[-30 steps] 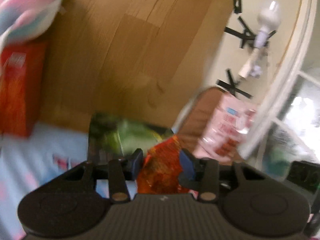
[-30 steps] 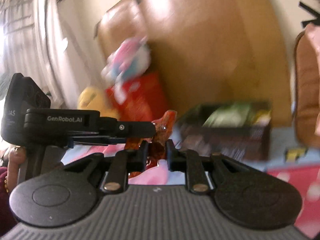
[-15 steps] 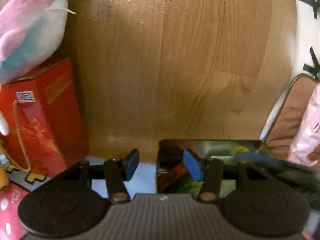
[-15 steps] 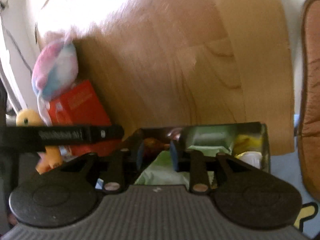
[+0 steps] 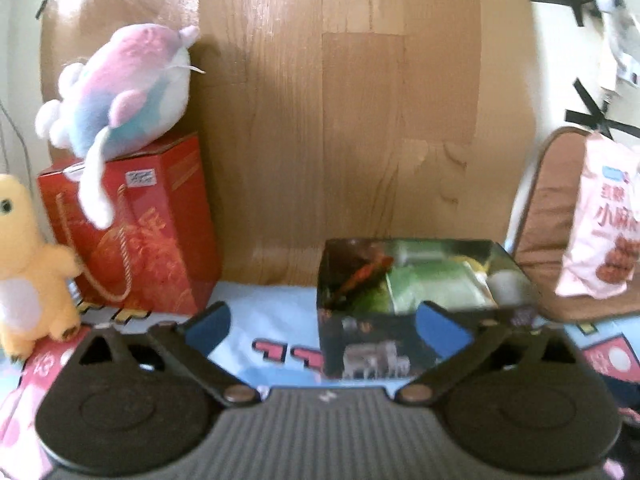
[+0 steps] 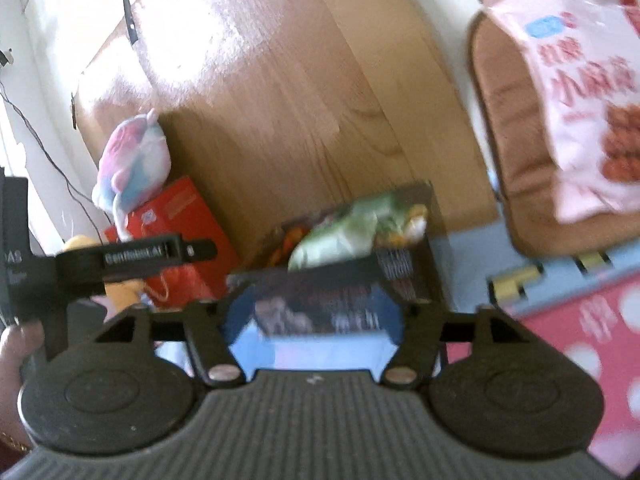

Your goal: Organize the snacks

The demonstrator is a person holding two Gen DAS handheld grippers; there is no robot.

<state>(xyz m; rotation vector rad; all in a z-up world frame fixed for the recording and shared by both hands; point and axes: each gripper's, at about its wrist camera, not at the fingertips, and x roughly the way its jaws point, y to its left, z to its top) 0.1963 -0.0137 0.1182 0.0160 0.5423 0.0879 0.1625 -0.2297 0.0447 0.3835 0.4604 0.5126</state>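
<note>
I have both grippers standing before the dark snack box (image 5: 404,308), which sits open-topped on the patterned mat (image 5: 272,312) against the wooden board (image 5: 360,120). My left gripper (image 5: 324,320) has just been opening and its jaws now stand very wide with nothing pressed between them; the box lies ahead and toward the right-hand finger, whose blue pad (image 5: 440,326) overlaps the box's near right edge in the view (whether it touches I cannot tell). Inside the box I see an orange-red snack packet (image 5: 366,270) lying tilted at the left, a pale green packet (image 5: 432,284) beside it, and something yellow and white at the right end. My right gripper (image 6: 316,316) has also just been opening; its jaws stand wide and empty, and the box's near wall (image 6: 320,300) shows in the gap between the two blue pads, slightly beyond them, blurred. From that side the green packet (image 6: 344,232) bulges above the box's rim. The left gripper's black body (image 6: 120,260) crosses the right view at left, with a hand (image 6: 16,356) at the edge. Left of the box stands a red gift box (image 5: 136,232) with a pink-and-blue plush (image 5: 124,84) on top and a yellow plush (image 5: 28,264) beside it. To the right, a pink snack bag (image 5: 604,224) leans on a brown cushion (image 5: 540,232), well apart from both grippers.
</note>
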